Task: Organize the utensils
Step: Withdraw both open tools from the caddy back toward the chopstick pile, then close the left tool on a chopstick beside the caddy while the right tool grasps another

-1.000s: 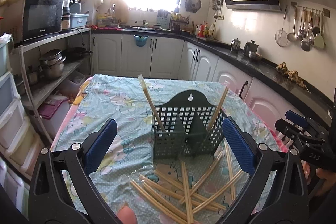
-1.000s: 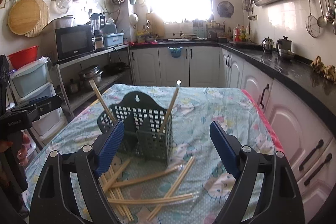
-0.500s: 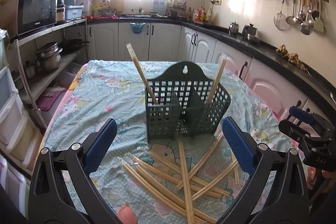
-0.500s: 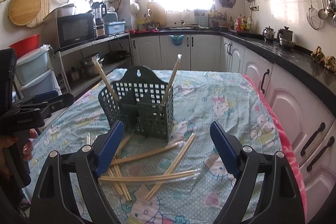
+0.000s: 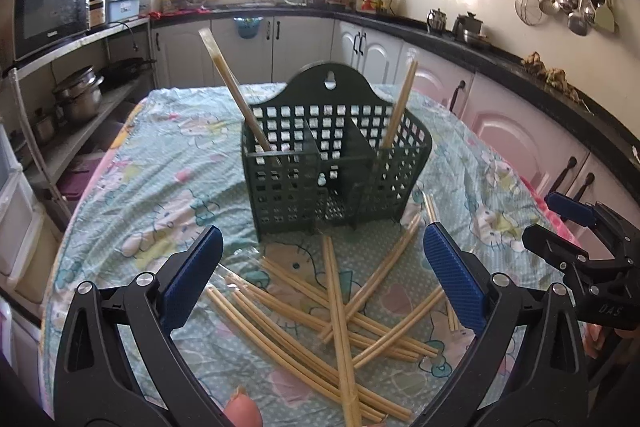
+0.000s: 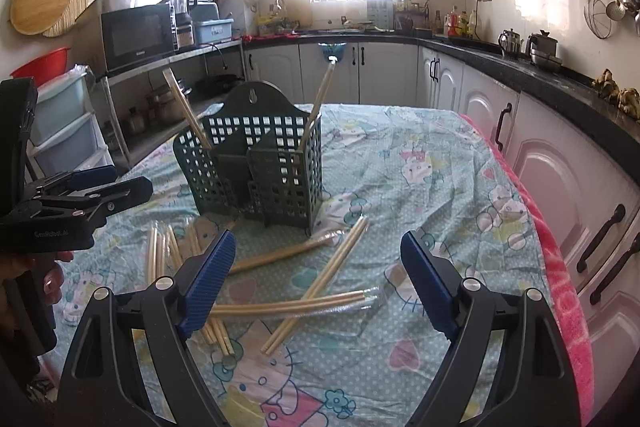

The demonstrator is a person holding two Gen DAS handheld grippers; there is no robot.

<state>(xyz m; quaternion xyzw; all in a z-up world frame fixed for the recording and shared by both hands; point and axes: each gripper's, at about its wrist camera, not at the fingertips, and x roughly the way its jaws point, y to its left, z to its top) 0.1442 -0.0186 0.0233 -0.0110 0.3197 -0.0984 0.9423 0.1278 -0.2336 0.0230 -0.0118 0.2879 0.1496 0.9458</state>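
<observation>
A dark green utensil basket [image 5: 332, 163] stands on the table, also in the right wrist view [image 6: 256, 163]. One chopstick pair [image 5: 236, 95] leans in its left compartment and another [image 5: 400, 107] in its right. Several wrapped chopstick pairs [image 5: 340, 303] lie scattered on the cloth in front of it; they also show in the right wrist view [image 6: 304, 291]. My left gripper [image 5: 320, 275] is open and empty, above the scattered chopsticks. My right gripper [image 6: 316, 283] is open and empty, above the chopsticks at the basket's right front.
The table carries a cartoon-print cloth [image 6: 420, 187] with a pink edge at the right. Kitchen cabinets [image 6: 560, 167] run along the right and back. A shelf with a microwave [image 6: 138, 35] and pots stands left.
Both grippers have moved down and closer to the scattered chopsticks and the basket. Both stay open and empty.
</observation>
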